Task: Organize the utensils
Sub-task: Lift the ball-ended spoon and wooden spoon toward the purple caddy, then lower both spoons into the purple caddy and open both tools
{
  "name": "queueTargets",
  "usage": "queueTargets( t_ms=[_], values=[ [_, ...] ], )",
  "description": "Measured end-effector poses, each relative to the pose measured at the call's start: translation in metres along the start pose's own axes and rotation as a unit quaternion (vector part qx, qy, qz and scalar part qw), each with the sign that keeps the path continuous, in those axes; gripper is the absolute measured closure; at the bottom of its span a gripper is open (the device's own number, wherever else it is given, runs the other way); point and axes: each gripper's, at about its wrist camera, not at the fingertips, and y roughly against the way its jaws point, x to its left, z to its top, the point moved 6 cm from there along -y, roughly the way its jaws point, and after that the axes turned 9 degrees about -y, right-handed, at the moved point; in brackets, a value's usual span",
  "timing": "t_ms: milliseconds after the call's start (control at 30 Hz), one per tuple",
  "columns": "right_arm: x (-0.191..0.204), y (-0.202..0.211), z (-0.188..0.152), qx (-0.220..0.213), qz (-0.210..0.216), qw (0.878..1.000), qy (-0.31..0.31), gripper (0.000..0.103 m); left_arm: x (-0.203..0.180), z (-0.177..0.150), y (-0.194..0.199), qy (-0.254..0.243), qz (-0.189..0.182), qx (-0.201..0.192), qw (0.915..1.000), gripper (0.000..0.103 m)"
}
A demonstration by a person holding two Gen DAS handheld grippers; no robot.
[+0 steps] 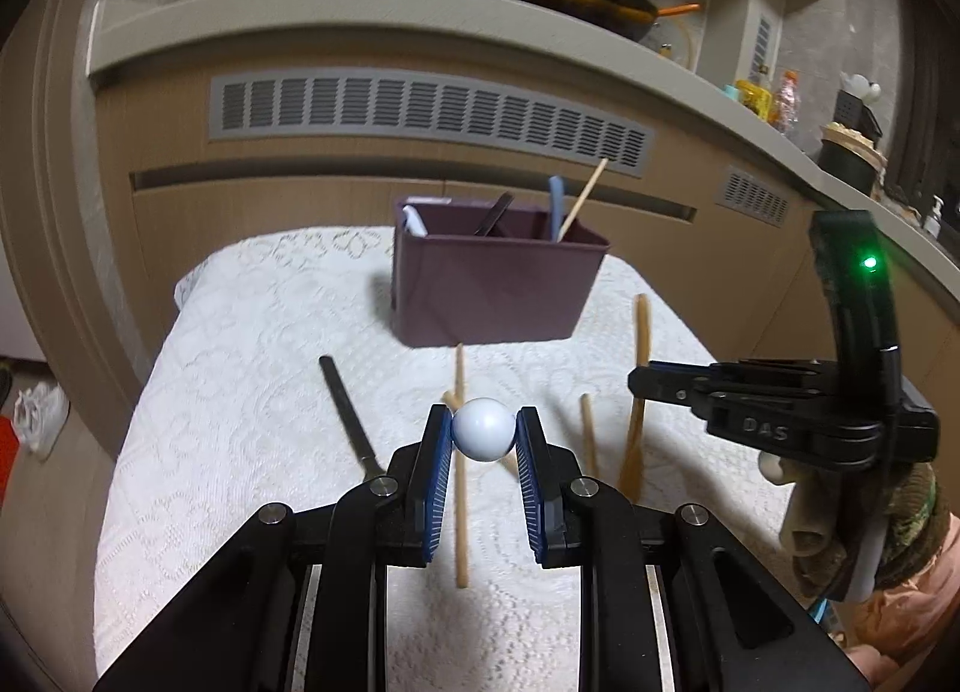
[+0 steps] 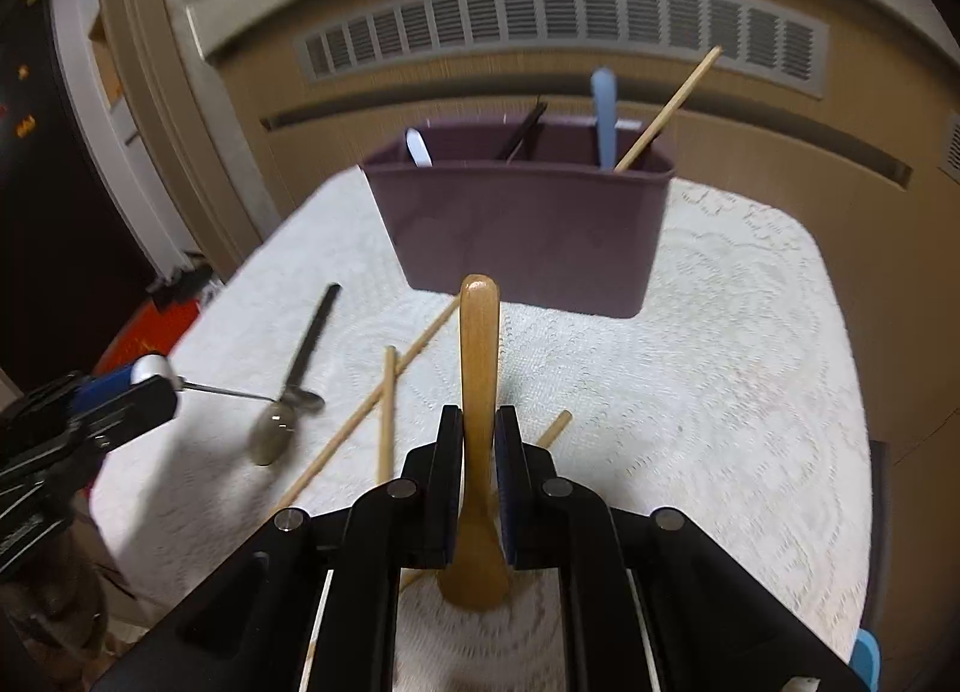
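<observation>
My left gripper (image 1: 483, 422) is shut on the white ball end (image 1: 483, 431) of a metal spoon; the right wrist view shows that spoon's bowl (image 2: 273, 431) hanging low over the cloth below the left gripper (image 2: 162, 383). My right gripper (image 2: 478, 416) is shut on a wooden spoon (image 2: 478, 344), handle pointing forward and bowl toward the camera. In the left wrist view the right gripper (image 1: 636, 380) holds the wooden spoon (image 1: 641, 326) upright. The purple organizer (image 1: 498, 284) (image 2: 522, 224) stands ahead, with a white spoon, a black utensil, a blue handle and a chopstick in it.
A black-handled utensil (image 1: 348, 410) (image 2: 309, 344) and loose chopsticks (image 1: 461, 482) (image 2: 384, 392) lie on the small table's white lace cloth (image 1: 240, 392) (image 2: 720, 392). Behind the organizer is a cabinet front with a vent grille (image 1: 420, 110). A person's sleeve (image 1: 900, 542) is at the right.
</observation>
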Motion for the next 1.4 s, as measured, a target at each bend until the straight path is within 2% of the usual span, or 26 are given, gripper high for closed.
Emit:
queueTargets(
  t_ms=[233, 467, 600, 767, 900, 1000, 1167, 1300, 1400],
  values=[
    [0.003, 0.049, 0.007, -0.053, 0.019, 0.998, 0.001, 0.093, -0.012, 0.013, 0.015, -0.010, -0.005, -0.015, 0.9998, 0.081],
    [0.005, 0.076, 0.007, -0.081, 0.020, 0.996, 0.017, 0.093, -0.022, 0.024, 0.026, -0.019, -0.006, -0.024, 0.9995, 0.081],
    [0.007, 0.093, 0.013, -0.101, 0.020, 0.994, 0.023, 0.093, -0.025, 0.045, 0.037, -0.021, -0.025, -0.036, 0.9988, 0.081],
    [0.019, 0.128, 0.049, -0.158, 0.009, 0.986, 0.055, 0.093, -0.024, 0.113, 0.061, -0.046, -0.040, -0.086, 0.9944, 0.081],
    [0.035, 0.167, 0.107, -0.223, -0.001, 0.971, 0.080, 0.093, -0.017, 0.189, 0.074, -0.058, -0.040, -0.135, 0.9883, 0.081],
    [0.046, 0.185, 0.146, -0.260, -0.009, 0.961, 0.089, 0.093, -0.012, 0.231, 0.073, -0.056, -0.054, -0.154, 0.9849, 0.081],
    [0.052, 0.173, 0.187, -0.282, -0.027, 0.955, 0.092, 0.093, 0.004, 0.270, 0.048, -0.051, -0.051, -0.170, 0.9828, 0.081],
    [0.041, 0.134, 0.205, -0.259, -0.026, 0.962, 0.076, 0.093, 0.025, 0.278, 0.000, -0.016, -0.079, -0.138, 0.9872, 0.081],
    [0.028, 0.094, 0.208, -0.233, -0.024, 0.970, 0.061, 0.093, 0.033, 0.270, -0.038, -0.004, -0.085, -0.111, 0.9902, 0.081]
  ],
)
